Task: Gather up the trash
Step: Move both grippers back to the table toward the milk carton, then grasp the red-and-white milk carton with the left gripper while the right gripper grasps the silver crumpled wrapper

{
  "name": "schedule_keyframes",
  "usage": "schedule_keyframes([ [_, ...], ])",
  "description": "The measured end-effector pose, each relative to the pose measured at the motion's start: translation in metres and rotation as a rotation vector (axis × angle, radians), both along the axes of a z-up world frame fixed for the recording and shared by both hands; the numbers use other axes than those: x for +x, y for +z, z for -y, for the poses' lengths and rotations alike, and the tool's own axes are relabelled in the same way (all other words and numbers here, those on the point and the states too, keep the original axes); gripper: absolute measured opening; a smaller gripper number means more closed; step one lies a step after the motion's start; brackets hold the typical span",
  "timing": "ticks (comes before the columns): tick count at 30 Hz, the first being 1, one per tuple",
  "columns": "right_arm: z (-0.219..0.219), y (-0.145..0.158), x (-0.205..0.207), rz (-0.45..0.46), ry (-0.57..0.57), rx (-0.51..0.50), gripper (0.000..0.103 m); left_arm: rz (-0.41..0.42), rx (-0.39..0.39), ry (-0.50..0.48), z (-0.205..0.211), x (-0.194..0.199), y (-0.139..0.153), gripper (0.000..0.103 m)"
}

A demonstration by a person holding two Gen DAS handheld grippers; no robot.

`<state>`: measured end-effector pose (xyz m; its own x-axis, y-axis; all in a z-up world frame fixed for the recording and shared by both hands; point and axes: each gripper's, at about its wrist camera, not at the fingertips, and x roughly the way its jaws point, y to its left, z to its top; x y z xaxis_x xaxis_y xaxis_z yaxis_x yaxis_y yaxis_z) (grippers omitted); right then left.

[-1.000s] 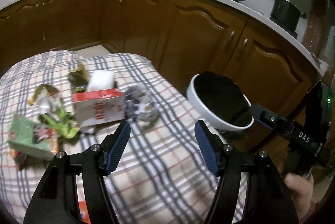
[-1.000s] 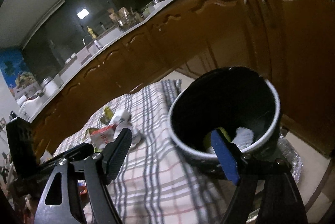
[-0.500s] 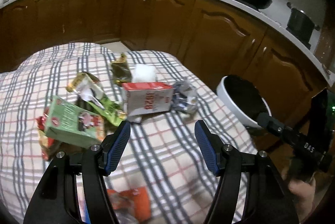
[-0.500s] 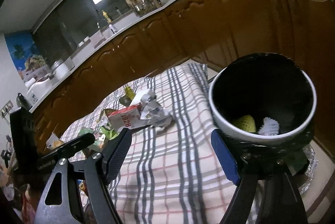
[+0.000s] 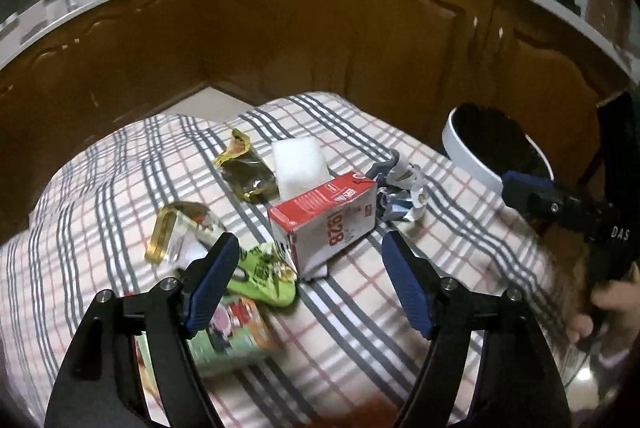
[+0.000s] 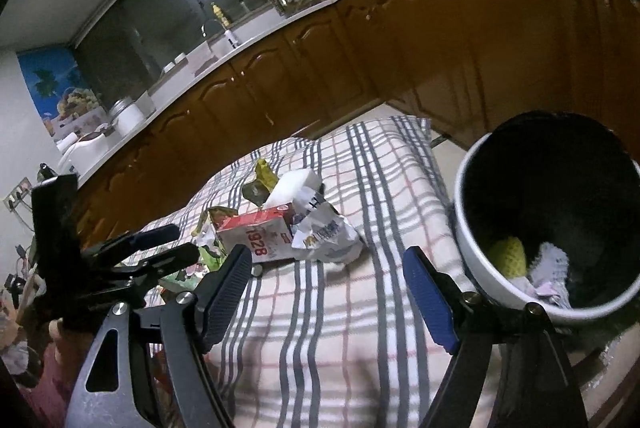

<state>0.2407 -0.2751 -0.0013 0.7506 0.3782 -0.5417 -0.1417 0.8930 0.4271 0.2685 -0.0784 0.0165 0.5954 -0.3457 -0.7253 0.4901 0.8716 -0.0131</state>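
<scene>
The left gripper (image 5: pixel 308 280), jaws opening and empty, hangs above the red-and-white carton (image 5: pixel 324 218) marked "1928" on the checked tabletop (image 5: pixel 360 340). The green wrapper (image 5: pixel 268 280) just beside could get pinched too. The right gripper (image 6: pixel 332 288) stands wide, empty, near the bin (image 6: pixel 472 252). Its handle reads "DAS", perhaps cut off.

Left gripper (image 5: pixel 310 282): pitched down, jaws opening, blue pads well apart, nothing between them, nothing touched. Right gripper (image 6: pixel 340 296): pitched down more shallowly, jaws wide apart, nothing clamped, pads clear of any contact. Each gripper shows in the other's camera: the right one off to the right of the left tool, with the person's right hand (image 5: pixel 596 312) wrapped round its handle; the left one off to the left of the right tool, fingers spread.
</scene>
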Motion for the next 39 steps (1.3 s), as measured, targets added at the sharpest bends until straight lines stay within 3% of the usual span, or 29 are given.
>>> schedule_keyframes([
  [4,-0.004,-0.007,0.024,-0.029,0.021,0.008,0.078,-0.008,0.053,-0.052,0.007,0.02,-0.005,0.076],
  [10,-0.014,-0.02,0.055,-0.079,0.065,0.0,0.064,-0.088,0.089,-0.097,0.015,0.047,-0.021,0.076],
  [13,-0.017,-0.029,0.065,-0.109,0.084,-0.006,0.042,-0.096,0.116,-0.122,0.023,0.051,-0.03,0.076],
  [14,-0.018,-0.032,0.067,-0.12,0.088,-0.007,0.027,-0.102,0.128,-0.126,0.026,0.052,-0.033,0.076],
  [16,-0.016,-0.034,0.065,-0.127,0.092,-0.001,0.023,-0.102,0.145,-0.134,0.03,0.051,-0.037,0.074],
  [17,-0.014,-0.033,0.064,-0.121,0.09,0.001,0.021,-0.093,0.151,-0.145,0.032,0.049,-0.038,0.061],
  [18,-0.012,-0.032,0.06,-0.113,0.087,0.003,0.013,-0.094,0.159,-0.154,0.034,0.047,-0.039,0.047],
  [20,-0.007,-0.028,0.055,-0.101,0.084,0.014,0.0,-0.085,0.165,-0.171,0.038,0.043,-0.037,0.042],
  [23,-0.001,-0.022,0.047,-0.085,0.072,0.017,0.0,-0.062,0.164,-0.192,0.041,0.035,-0.032,0.032],
  [34,0.009,-0.007,0.022,-0.034,0.055,-0.014,0.0,-0.042,0.068,-0.116,0.032,0.004,-0.009,0.03],
  [37,0.013,-0.009,0.026,-0.045,0.031,0.0,0.015,-0.048,0.018,-0.069,0.023,-0.004,-0.004,0.03],
  [39,0.016,-0.014,0.036,-0.072,0.022,0.037,0.04,-0.054,-0.022,-0.039,0.016,-0.007,-0.002,0.03],
])
